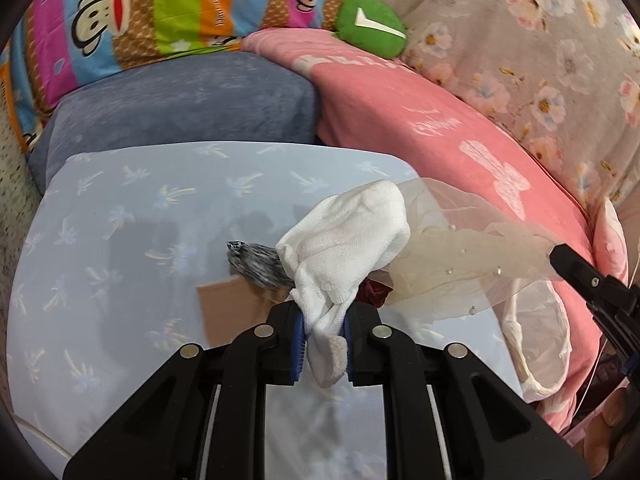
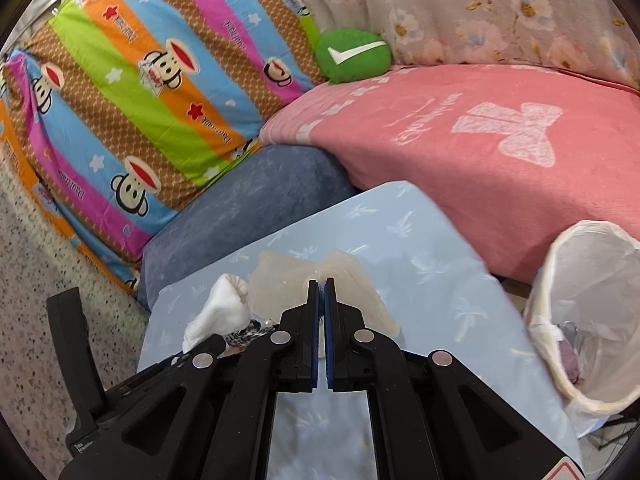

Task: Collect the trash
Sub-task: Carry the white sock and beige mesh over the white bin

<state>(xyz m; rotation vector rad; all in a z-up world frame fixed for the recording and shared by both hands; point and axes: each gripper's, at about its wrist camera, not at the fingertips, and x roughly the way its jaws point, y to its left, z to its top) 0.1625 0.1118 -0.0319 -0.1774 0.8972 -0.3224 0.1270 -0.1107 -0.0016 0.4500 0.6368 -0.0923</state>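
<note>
- Holding a white sock [image 1: 344, 232] pinched in my left gripper [image 1: 324, 344], lifted off the blue table [image 1: 120, 240].
- My right gripper [image 2: 321, 312] is clamped on sheer tulle [image 2: 360, 280], also raised.
- The carry step is in hand: the bin [image 2: 580, 320] stands just right of the table.
- Next, both loads must swing over its rim before I let go.

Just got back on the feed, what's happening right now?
Both tongs are shut on fabric above the light blue table. The left tongs pinch a white sock, with a grey speckled piece beside it. The right tongs grip a sheer cream cloth with beads. A bin lined with a white bag stands to the right, nothing dropped in from either grip yet.
</note>
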